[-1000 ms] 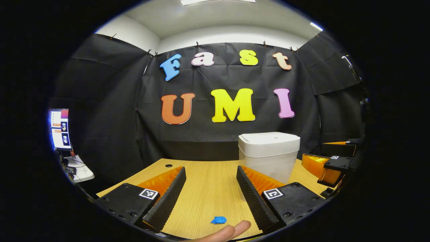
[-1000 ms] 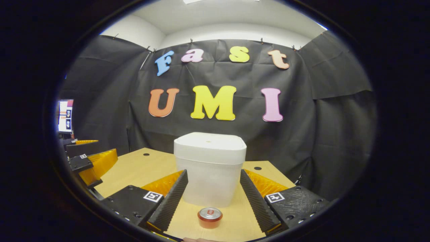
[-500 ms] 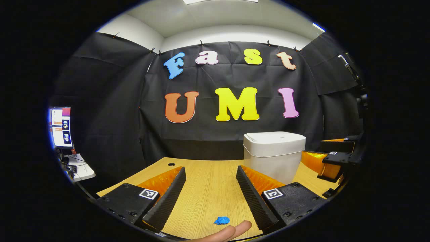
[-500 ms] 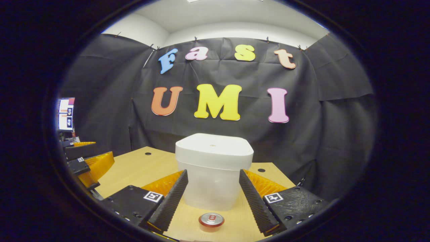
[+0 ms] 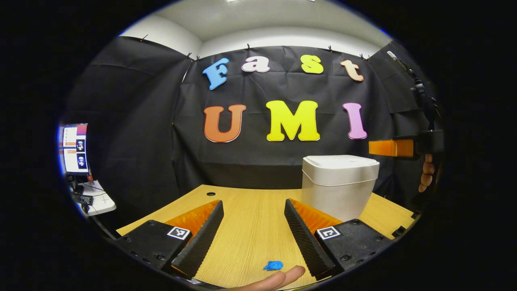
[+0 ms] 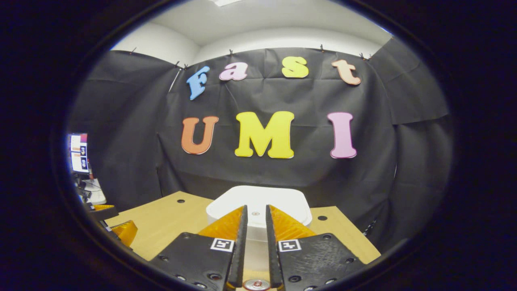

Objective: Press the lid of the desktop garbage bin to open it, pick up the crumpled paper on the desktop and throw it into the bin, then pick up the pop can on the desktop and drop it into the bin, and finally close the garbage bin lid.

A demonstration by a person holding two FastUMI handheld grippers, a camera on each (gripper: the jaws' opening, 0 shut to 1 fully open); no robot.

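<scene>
The white bin stands on the wooden table, right of centre, with its lid down. A small blue crumpled paper lies close in, between the fingers of my open left gripper; a person's fingertip is just below it. My right gripper is held by a hand above and right of the bin. In the right gripper view my right gripper is shut with a narrow slit and nothing in it, over the bin lid. The pop can peeks out at the bottom edge.
A monitor and a small white side table stand off to the left, beyond the table. The tabletop has round cable holes near its back edge. My left gripper shows low at the left of the right gripper view.
My right gripper has risen from table height to above the bin lid and gone from open to shut. The left gripper has turned slightly left and stays open.
</scene>
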